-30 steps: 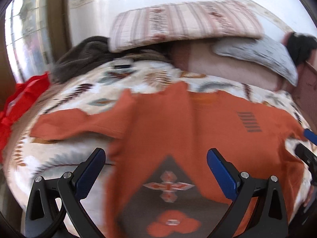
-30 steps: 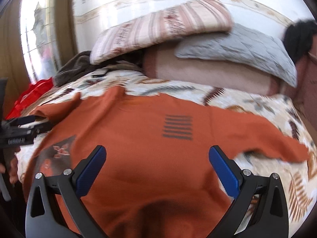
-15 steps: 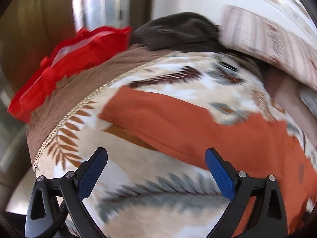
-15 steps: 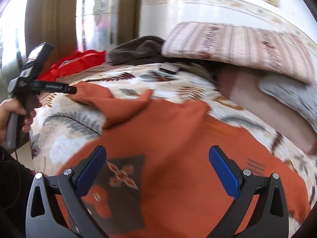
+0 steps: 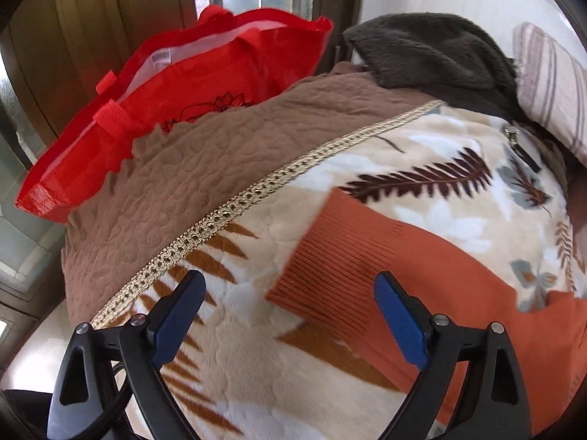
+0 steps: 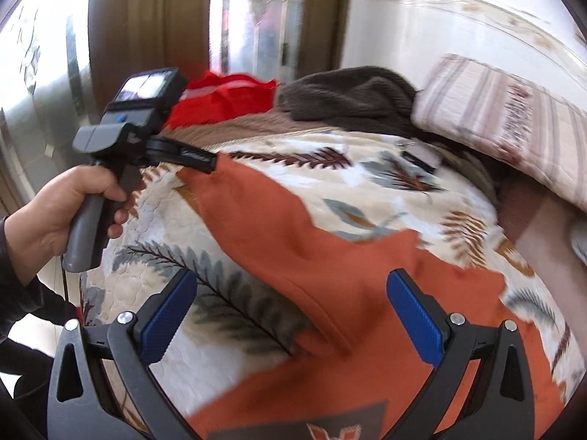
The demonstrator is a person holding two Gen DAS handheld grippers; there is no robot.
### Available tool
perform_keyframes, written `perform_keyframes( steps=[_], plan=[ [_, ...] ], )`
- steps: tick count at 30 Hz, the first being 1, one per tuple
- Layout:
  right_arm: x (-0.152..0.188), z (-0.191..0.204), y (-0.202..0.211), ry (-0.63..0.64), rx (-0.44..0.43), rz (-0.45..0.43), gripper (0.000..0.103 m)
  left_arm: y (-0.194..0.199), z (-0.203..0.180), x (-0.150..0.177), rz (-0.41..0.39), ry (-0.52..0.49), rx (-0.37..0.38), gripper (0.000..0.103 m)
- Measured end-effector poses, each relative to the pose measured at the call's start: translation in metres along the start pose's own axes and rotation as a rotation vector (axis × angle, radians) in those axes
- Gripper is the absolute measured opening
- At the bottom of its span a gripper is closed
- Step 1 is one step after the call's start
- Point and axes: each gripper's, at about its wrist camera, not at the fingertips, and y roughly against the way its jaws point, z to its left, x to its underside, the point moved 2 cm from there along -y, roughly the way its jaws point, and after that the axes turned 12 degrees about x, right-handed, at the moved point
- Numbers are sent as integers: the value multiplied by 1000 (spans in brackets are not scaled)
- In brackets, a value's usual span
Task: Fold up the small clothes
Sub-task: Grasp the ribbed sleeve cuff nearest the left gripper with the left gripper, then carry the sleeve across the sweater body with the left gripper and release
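An orange sweater lies spread on a leaf-patterned blanket, its left sleeve stretched out toward the left. The ribbed sleeve cuff lies just in front of my left gripper, which is open and empty, the cuff between its blue pads and a little beyond them. The right wrist view shows that left gripper at the sleeve end. My right gripper is open and empty above the sleeve near the sweater's body.
A red bag stands past the bed's left edge. A dark fleece and a striped pillow lie at the head of the bed. A brown quilted cover borders the blanket.
Both grippers swung left from over the sweater's body toward its left sleeve. The left gripper moved up to the cuff. Both stayed open.
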Motion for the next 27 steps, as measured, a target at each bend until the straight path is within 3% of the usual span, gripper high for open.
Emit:
perform_keyframes(
  steps=[4, 6, 7, 8, 9, 10, 11, 14, 17, 19, 22, 24, 25, 26, 27],
  plan=[
    [-6, 21, -26, 68, 1, 40, 103, -22, 5, 0, 30, -3, 17, 89],
    [-7, 29, -39, 88, 14, 54, 103, -23, 0, 0, 20, -36, 23, 77],
    [-7, 31, -43, 89, 19, 56, 102, -21, -5, 0, 15, -57, 36, 61],
    [-7, 32, -48, 88, 27, 59, 102, -19, -11, 1, 14, -75, 61, 39],
    [-8, 33, -53, 85, 32, 63, 100, -18, -17, 1, 19, -87, 88, 28],
    [-8, 33, -57, 78, 38, 68, 90, -16, -22, 1, 28, -92, 122, 9],
    [-7, 33, -60, 68, 39, 76, 83, -15, -25, 2, 33, -91, 140, 9],
    [-3, 27, -66, -2, -1, 113, 50, 2, -34, 3, -2, -89, 197, 8],
    [2, 15, -59, -74, -26, 102, 33, 28, -50, 0, -54, -98, 281, 8],
    [4, 4, -50, -132, -47, 83, 31, 54, -69, -2, -92, -136, 329, 8],
    [7, -19, -36, -259, -119, 62, 31, 91, -100, -6, -136, -180, 406, 8],
    [10, -37, -26, -337, -139, 56, 47, 115, -125, -5, -152, -222, 454, 8],
    [13, -47, -20, -374, -138, 50, 69, 128, -143, -4, -159, -250, 482, 8],
    [16, -58, -13, -409, -126, 40, 83, 140, -162, -1, -164, -283, 509, 8],
    [21, -71, -5, -444, -103, 28, 84, 151, -179, 3, -169, -317, 529, 8]
  ],
)
